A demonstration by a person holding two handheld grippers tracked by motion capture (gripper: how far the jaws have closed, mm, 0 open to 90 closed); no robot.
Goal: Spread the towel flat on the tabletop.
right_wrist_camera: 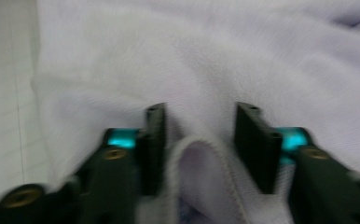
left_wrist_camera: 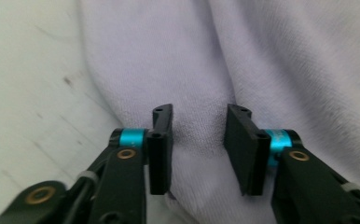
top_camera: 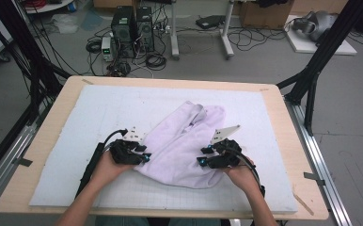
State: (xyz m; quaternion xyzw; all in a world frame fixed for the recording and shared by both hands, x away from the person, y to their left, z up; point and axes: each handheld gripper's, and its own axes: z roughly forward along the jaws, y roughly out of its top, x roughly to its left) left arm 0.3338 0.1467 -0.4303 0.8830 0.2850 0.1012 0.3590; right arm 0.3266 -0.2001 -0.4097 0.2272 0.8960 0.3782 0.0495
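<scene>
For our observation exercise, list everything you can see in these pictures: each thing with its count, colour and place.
cloth: one, pale lilac, crumpled mid-mat between the grippers
mat: one, white with a faint grid, covering the table
table: one, light wood, under the mat
computer towers: two, black, on the floor beyond the table
cables: several, black, on the floor by the towers
left gripper: one, black with cyan parts, jaws apart at the cloth's left edge
right gripper: one, black with cyan parts, jaws apart with a cloth fold between them
hands: two, holding the grippers at the near edge
</scene>
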